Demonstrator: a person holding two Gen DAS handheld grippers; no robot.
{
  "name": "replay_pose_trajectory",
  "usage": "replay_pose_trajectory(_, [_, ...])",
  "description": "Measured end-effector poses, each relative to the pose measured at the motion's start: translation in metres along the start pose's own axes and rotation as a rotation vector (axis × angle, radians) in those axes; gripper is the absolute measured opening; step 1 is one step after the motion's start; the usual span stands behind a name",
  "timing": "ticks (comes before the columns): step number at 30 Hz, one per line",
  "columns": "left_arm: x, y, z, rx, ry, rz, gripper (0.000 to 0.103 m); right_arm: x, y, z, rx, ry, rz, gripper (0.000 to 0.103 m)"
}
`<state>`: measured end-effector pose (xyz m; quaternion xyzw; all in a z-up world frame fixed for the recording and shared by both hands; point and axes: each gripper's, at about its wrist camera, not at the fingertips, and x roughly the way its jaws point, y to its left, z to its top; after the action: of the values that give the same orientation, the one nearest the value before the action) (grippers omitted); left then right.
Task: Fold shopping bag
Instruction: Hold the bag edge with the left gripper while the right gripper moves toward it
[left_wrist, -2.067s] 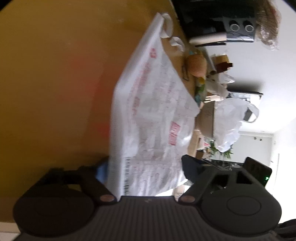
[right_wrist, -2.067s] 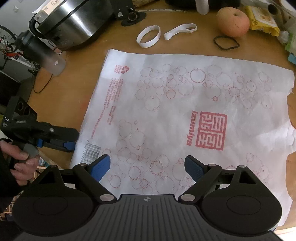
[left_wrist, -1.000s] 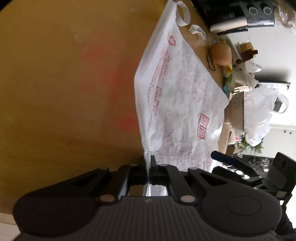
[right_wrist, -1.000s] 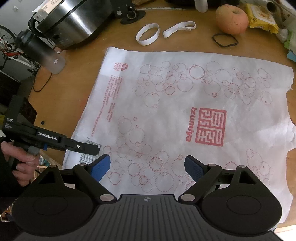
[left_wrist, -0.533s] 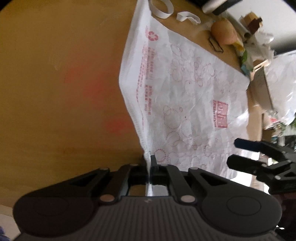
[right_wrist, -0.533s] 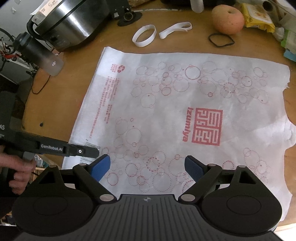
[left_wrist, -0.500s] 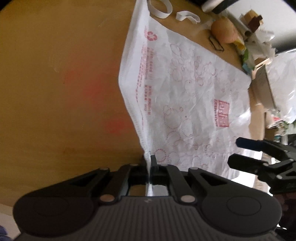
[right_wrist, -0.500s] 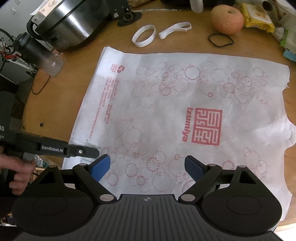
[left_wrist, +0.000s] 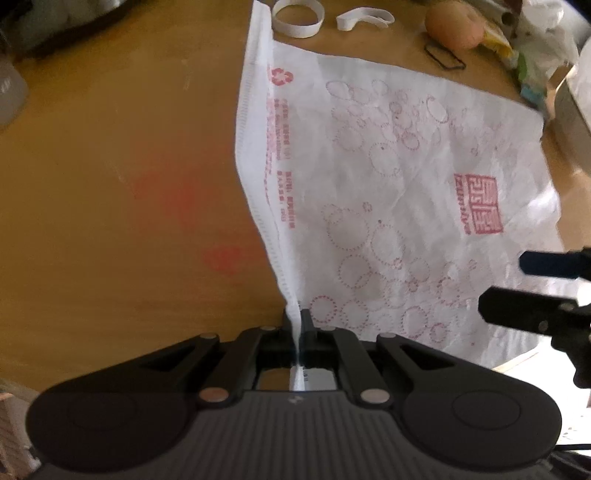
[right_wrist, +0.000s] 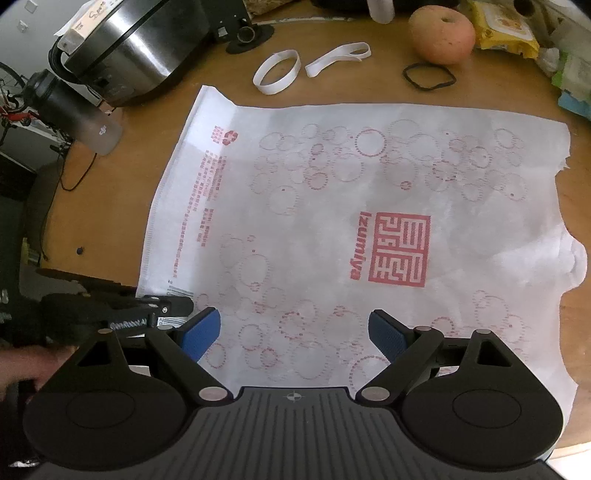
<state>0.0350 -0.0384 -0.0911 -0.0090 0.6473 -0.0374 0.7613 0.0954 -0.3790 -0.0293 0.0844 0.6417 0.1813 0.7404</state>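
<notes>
Left wrist view: your left gripper is pinching the shopping bag corner — carry it across evenly; right gripper is hovering wide.

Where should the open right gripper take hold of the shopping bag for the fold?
Probably the near edge of the shopping bag, from the table's front side. The left gripper already pinches the near seam corner; the right gripper hangs open just above that flat edge.
</notes>
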Motion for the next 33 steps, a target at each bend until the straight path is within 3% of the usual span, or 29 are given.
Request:
replay_pose_trajectory(7, [-0.002,-0.018,-0.004,0.043,-0.02,0.091,0.002,-0.002,-0.009,-0.002,0.01,0.0,-0.004,0.089])
replay_pose_trajectory(22, [-0.01,-0.004,0.0,0.007,-0.01,0.08,0.002,-0.005,-0.018,-0.004,0.021,0.003,-0.003,0.089])
replay_pose_trajectory(33, [-0.017,-0.016,0.005,0.052,-0.003,0.164,0.001,-0.007,-0.021,-0.004,0.037,0.0,-0.009,0.089])
